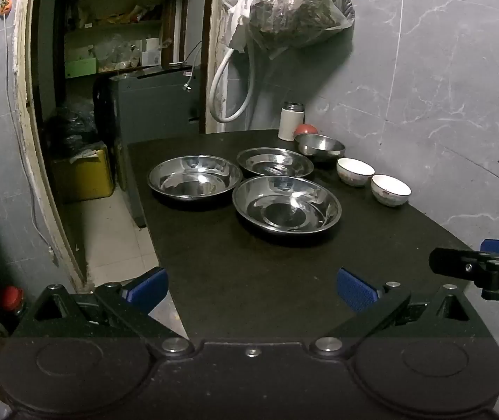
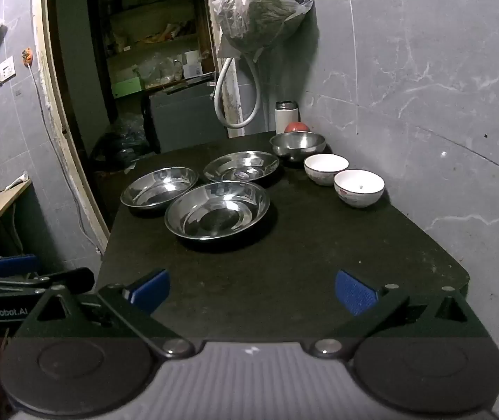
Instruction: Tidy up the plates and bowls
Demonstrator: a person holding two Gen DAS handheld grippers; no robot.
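Left wrist view: left gripper [image 1: 252, 288] hovers over the near edge of the dark table [image 1: 249, 273], jaws wide apart, empty. Three shallow round steel plates [image 1: 286, 204] cluster mid-table, close together; one deeper steel bowl [image 1: 319, 147] and two small white ceramic bowls [image 1: 390, 189] line the wall side behind.

Right wrist view: right gripper [image 2: 252, 288] also spread, nothing held. Nothing stacked yet, so the task looks unstarted. Next move probably calls for reaching forward and pinching the nearest plate's rim.
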